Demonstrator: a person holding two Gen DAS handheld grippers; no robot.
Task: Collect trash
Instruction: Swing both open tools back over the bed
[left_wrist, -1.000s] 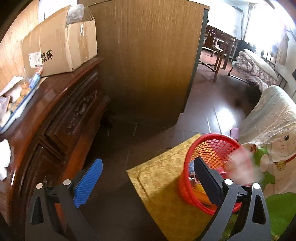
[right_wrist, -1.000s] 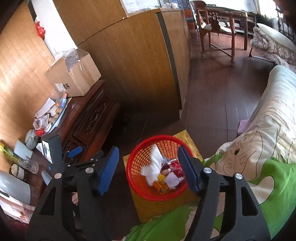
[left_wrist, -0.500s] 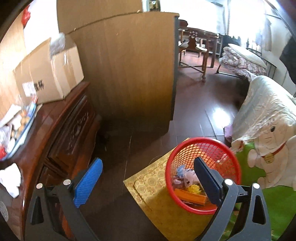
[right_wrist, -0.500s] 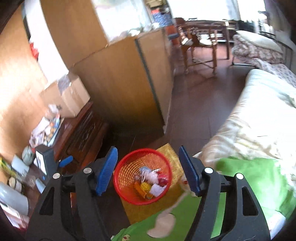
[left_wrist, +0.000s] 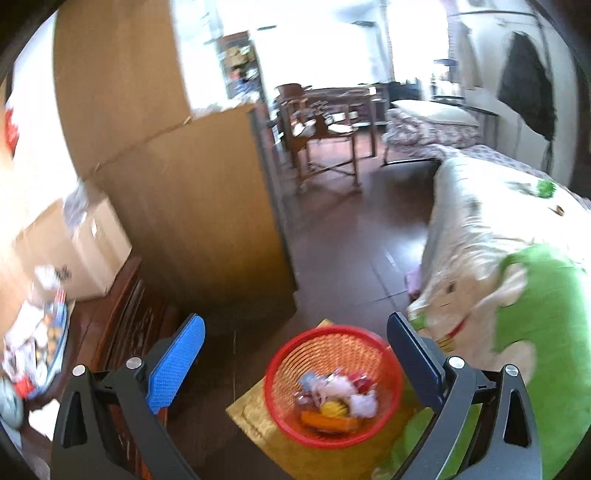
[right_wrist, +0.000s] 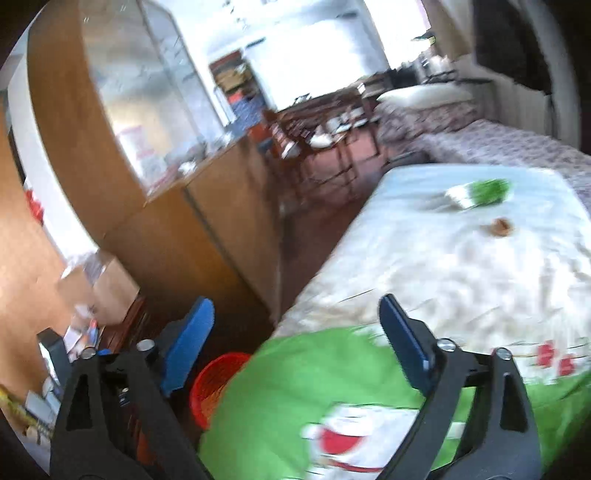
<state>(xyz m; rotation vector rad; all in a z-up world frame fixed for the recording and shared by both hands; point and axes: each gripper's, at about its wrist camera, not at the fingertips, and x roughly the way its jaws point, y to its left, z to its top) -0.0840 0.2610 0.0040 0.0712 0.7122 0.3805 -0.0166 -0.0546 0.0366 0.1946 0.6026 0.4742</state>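
Red basket (left_wrist: 334, 384) holding trash on floor beside bed (right_wrist: 461, 266), left claw (left_wrist: 295, 354) released above basket, right claw (right_wrist: 297, 332) opening, empty, over bed

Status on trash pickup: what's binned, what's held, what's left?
Done: the red basket on the floor already holds several scraps. In hand: nothing. The left gripper is open and empty; the right gripper has its jaws opening with nothing between them. Left: a green-and-white wrapper and a small brown bit lie on the bed.
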